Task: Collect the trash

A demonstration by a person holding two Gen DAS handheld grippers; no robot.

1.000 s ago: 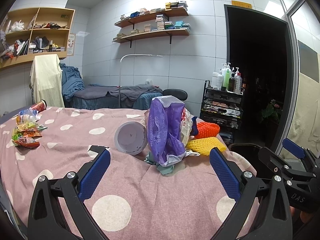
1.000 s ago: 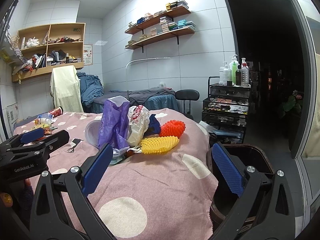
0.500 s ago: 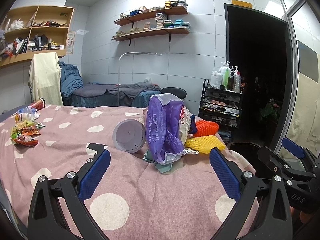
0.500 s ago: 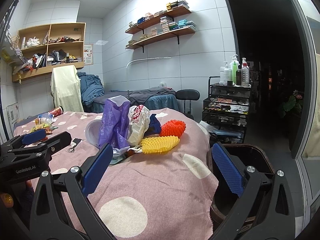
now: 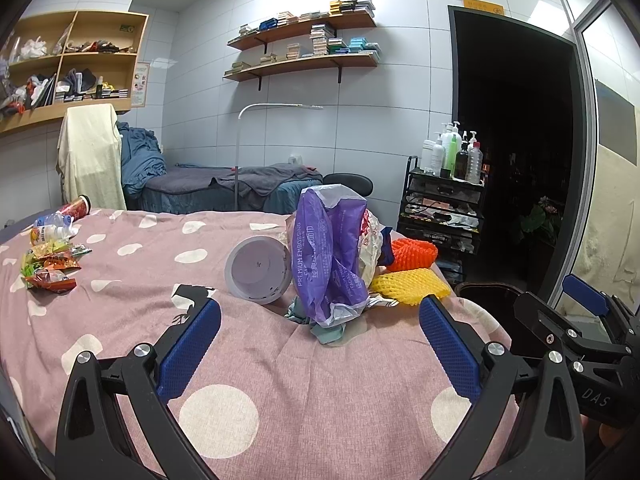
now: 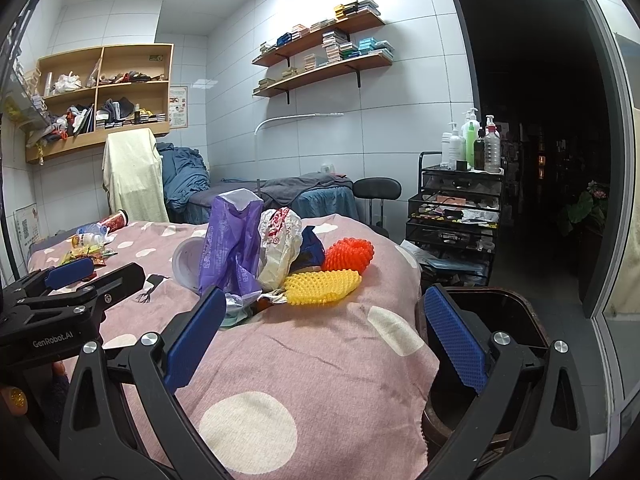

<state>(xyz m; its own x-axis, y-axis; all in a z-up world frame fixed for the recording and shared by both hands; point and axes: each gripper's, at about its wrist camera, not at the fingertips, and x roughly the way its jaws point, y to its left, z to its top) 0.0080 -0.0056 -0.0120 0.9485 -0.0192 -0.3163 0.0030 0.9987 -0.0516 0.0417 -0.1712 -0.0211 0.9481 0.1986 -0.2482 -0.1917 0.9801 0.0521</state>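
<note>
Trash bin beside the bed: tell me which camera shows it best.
The right wrist view: the dark trash bin sits close, its open rim and inside visible behind the right tongs' pad. The left wrist view shows only a sliver of its rim past the bed's edge.

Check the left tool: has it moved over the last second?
Yes. In the left wrist view, the purple bag and the wall shelves sit slightly lower than a second ago, so the left tool tilted up or rose slightly. Jaws unchanged, open.
</note>
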